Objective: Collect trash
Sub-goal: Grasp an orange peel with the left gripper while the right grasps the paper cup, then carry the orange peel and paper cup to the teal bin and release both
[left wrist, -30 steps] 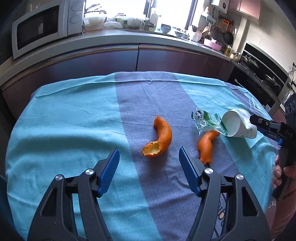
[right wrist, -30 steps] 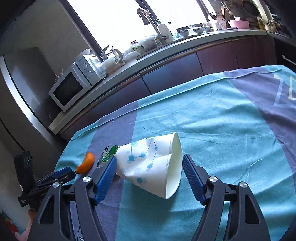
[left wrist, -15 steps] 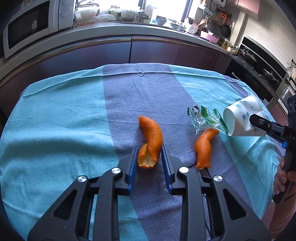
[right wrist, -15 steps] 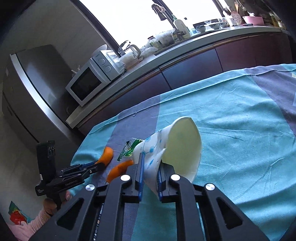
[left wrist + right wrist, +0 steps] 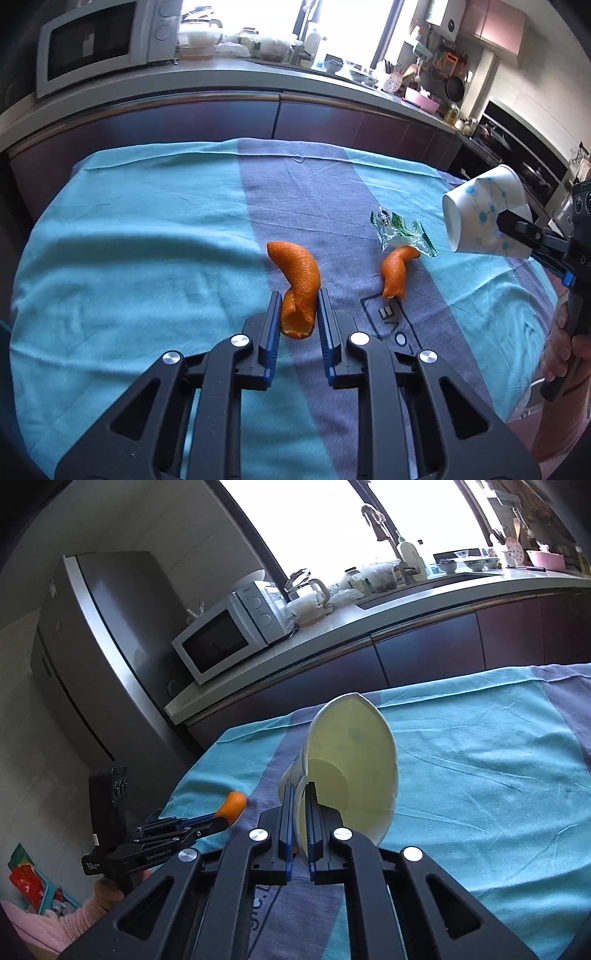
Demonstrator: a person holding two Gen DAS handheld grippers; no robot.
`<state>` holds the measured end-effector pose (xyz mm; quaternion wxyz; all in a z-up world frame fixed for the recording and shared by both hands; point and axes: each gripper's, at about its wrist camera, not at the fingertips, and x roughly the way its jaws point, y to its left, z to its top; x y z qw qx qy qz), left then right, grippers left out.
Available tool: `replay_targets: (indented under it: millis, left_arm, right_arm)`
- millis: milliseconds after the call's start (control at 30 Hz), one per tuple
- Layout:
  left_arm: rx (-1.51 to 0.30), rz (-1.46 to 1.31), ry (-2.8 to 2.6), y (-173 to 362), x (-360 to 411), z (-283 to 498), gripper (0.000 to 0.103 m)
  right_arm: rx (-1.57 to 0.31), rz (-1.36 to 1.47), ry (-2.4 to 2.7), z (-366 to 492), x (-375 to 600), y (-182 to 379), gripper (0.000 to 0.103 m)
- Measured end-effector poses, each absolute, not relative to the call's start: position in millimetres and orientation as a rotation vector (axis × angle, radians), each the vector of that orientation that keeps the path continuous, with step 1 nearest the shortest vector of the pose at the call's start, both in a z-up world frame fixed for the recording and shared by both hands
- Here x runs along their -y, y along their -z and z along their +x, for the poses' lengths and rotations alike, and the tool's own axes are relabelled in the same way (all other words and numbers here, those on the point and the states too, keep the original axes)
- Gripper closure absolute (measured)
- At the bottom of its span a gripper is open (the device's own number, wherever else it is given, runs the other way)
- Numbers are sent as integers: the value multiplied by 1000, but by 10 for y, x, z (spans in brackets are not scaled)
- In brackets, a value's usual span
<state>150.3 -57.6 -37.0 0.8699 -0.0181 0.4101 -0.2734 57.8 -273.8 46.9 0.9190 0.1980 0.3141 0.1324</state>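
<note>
Left gripper pinches the big orange peel at its six o'clock end: light, floppy. Right gripper squeezes the crushable paper cup wall.

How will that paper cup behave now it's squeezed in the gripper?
The paper cup looks thin and soft: its wall is already creased where the right gripper pinches it. It is probably light, held out sideways from one edge. A harder squeeze would likely crush it.
</note>
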Motion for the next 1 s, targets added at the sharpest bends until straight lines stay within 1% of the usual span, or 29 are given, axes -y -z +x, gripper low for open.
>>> replay_targets:
  millis: [300, 467, 800, 1000]
  left_arm:
    - [-797, -90, 492, 198, -51, 1129, 83]
    - [-765, -139, 420, 150, -531, 879, 83]
    - [-711, -216, 181, 86, -1717, 580, 83]
    - [-712, -263, 30, 165, -2390, 533, 83]
  right_arm:
    - [-694, 362, -460, 729, 1998, -446, 98]
    - [-736, 329, -572, 828, 1529, -388, 98]
    - [-773, 242, -809, 1176, 500, -441, 98]
    - [-818, 177, -933, 1405, -187, -410, 98]
